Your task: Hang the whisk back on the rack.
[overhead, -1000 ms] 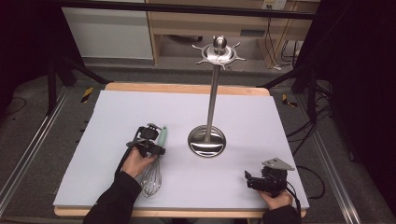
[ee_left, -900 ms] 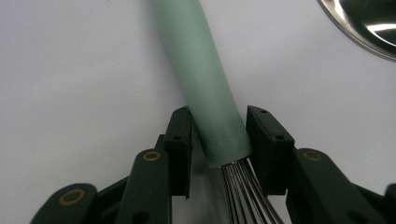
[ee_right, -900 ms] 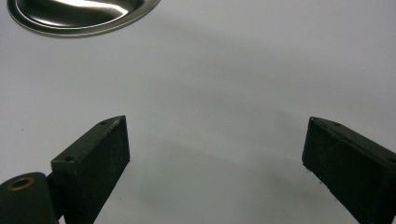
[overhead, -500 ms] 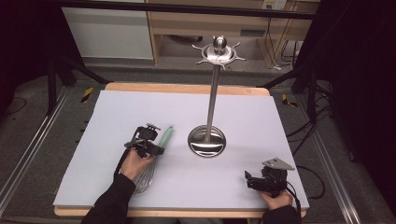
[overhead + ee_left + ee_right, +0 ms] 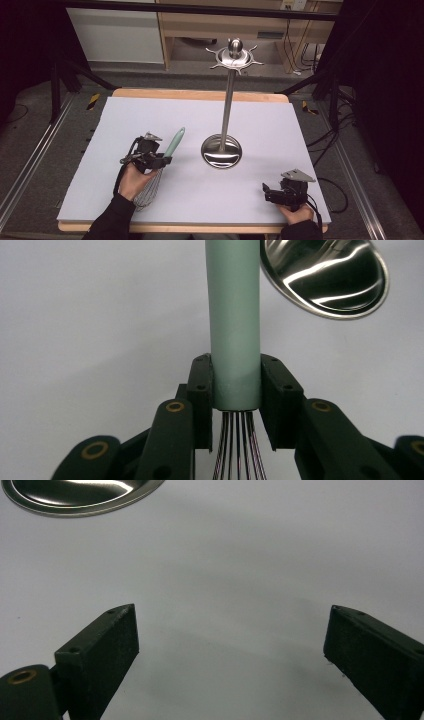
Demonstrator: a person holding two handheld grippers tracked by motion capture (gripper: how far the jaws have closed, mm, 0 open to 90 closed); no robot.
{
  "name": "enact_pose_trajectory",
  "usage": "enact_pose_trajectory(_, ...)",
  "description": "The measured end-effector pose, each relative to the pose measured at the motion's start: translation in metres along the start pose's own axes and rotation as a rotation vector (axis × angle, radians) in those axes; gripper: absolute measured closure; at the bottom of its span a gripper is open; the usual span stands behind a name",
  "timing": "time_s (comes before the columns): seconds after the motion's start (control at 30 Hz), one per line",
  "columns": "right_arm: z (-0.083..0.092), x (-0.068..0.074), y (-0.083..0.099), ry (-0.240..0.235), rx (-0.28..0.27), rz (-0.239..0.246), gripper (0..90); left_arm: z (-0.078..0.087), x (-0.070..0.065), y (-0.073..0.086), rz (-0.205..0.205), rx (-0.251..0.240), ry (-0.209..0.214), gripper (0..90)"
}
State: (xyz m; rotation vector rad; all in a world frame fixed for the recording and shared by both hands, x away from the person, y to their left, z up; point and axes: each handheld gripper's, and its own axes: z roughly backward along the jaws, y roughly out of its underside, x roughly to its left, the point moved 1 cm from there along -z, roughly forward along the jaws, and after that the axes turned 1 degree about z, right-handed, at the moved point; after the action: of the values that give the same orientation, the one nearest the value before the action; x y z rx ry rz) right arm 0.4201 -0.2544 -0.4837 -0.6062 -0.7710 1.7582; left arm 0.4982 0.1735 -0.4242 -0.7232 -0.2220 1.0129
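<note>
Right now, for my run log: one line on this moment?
left tongs: shut on whisk handle | right tongs: open, empty | stand: upright, untouched

Claw (image 5: 236,385) clamped on mint whisk handle (image 5: 234,315), apparently near shiny stand base (image 5: 325,275).

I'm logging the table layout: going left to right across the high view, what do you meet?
Left gripper shut on the whisk → utensil stand → right gripper, open over the white table.
</note>
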Motion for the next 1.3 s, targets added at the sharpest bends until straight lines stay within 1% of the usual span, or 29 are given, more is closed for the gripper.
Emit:
enact_pose_trajectory(0.13, 0.000, 0.000, 0.000, 0.000, -0.002, -0.001, 8.0, 0.013, -0.002, 0.003, -0.016, -0.044, 0.021, 68.8)
enact_pose_trajectory(0.23, -0.001, -0.001, 0.000, -0.001, 0.003, 0.005, 8.0, 0.020, -0.003, 0.003, -0.021, -0.083, 0.018, 68.8)
enact_pose_trajectory(0.4, 0.001, 0.000, 0.000, -0.004, -0.002, 0.006, 8.1, 0.030, -0.005, 0.006, -0.027, -0.143, 0.015, 68.8)
enact_pose_trajectory(0.47, 0.001, 0.000, 0.000, -0.003, -0.003, 0.003, 8.1, 0.033, -0.005, 0.008, -0.037, -0.158, 0.013, 68.8)
enact_pose_trajectory(0.67, 0.002, 0.000, -0.001, -0.011, -0.009, 0.002, 8.0, 0.042, -0.006, 0.008, -0.032, -0.187, 0.012, 68.8)
enact_pose_trajectory(0.77, 0.002, 0.000, -0.001, -0.009, -0.008, 0.006, 8.1, 0.046, -0.008, 0.008, -0.038, -0.206, 0.008, 68.8)
enact_pose_trajectory(0.97, 0.002, 0.000, -0.001, -0.015, -0.010, -0.002, 8.0, 0.053, -0.013, 0.007, -0.058, -0.261, 0.006, 68.8)
enact_pose_trajectory(1.03, 0.002, 0.000, -0.001, -0.015, -0.009, -0.003, 8.0, 0.057, -0.015, 0.007, -0.052, -0.284, 0.008, 68.9)
enact_pose_trajectory(1.13, 0.002, 0.000, -0.001, -0.015, -0.009, 0.001, 8.0, 0.062, -0.017, 0.006, -0.057, -0.309, 0.008, 68.9)
enact_pose_trajectory(1.17, 0.001, -0.001, 0.000, -0.006, -0.008, 0.004, 8.0, 0.064, -0.017, 0.006, -0.065, -0.314, 0.004, 68.8)
enact_pose_trajectory(1.3, 0.002, 0.000, -0.001, -0.011, -0.008, 0.004, 8.0, 0.070, -0.020, 0.006, -0.074, -0.351, 0.005, 68.8)
